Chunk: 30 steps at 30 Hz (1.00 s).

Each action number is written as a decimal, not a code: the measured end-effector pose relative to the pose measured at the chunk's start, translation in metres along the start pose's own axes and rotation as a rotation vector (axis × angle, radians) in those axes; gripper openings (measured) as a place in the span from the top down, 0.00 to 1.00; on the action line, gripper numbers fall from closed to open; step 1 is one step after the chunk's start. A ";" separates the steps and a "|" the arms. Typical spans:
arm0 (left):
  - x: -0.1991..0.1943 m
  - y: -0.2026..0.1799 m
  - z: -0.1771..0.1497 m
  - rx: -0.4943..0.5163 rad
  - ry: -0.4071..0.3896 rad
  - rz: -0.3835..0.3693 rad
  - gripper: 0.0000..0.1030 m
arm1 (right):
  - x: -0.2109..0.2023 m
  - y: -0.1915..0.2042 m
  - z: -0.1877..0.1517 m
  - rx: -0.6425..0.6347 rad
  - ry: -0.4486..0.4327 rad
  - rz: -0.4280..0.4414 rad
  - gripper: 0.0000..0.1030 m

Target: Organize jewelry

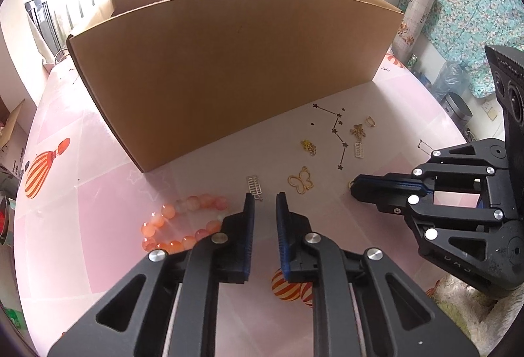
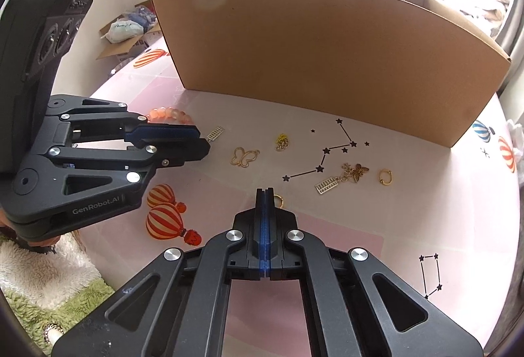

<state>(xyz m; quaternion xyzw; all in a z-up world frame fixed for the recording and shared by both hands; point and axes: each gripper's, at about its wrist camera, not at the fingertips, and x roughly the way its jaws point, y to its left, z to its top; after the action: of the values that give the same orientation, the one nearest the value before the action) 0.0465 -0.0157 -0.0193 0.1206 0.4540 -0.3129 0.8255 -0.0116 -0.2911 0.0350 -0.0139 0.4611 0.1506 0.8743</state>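
My left gripper (image 1: pixel 265 196) is open and empty, just short of a small silver abacus charm (image 1: pixel 255 186). An orange bead bracelet (image 1: pixel 178 223) lies to its left. A gold butterfly (image 1: pixel 301 183), a yellow chain piece (image 1: pixel 308 147), a gold flower charm with a second abacus (image 1: pixel 357 136) and a small gold ring (image 1: pixel 370 121) lie scattered further right. My right gripper (image 2: pixel 265 190) has its jaws together, with a gold ring (image 2: pixel 278 200) showing at its tip; whether it is pinched I cannot tell. A cardboard box (image 1: pixel 229 62) stands behind the jewelry.
The table has a pink cloth (image 2: pixel 409 209) printed with balloons and star lines. A waste bin (image 1: pixel 457 106) and bags stand beyond the table's right edge in the left wrist view. A fuzzy sleeve (image 2: pixel 39 275) shows at the lower left of the right wrist view.
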 end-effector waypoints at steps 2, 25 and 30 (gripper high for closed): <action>0.000 0.000 0.000 -0.001 -0.002 0.002 0.82 | -0.001 -0.007 0.002 0.006 -0.007 0.006 0.98; 0.018 -0.006 0.014 0.054 0.002 0.077 0.95 | -0.010 -0.025 -0.007 0.056 -0.036 0.023 0.96; 0.017 -0.004 0.012 0.041 -0.003 0.063 0.96 | -0.011 -0.025 -0.010 0.045 -0.036 0.024 0.94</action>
<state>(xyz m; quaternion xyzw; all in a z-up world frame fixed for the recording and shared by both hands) 0.0582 -0.0317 -0.0266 0.1515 0.4421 -0.2960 0.8330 -0.0183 -0.3192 0.0357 0.0140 0.4486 0.1507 0.8808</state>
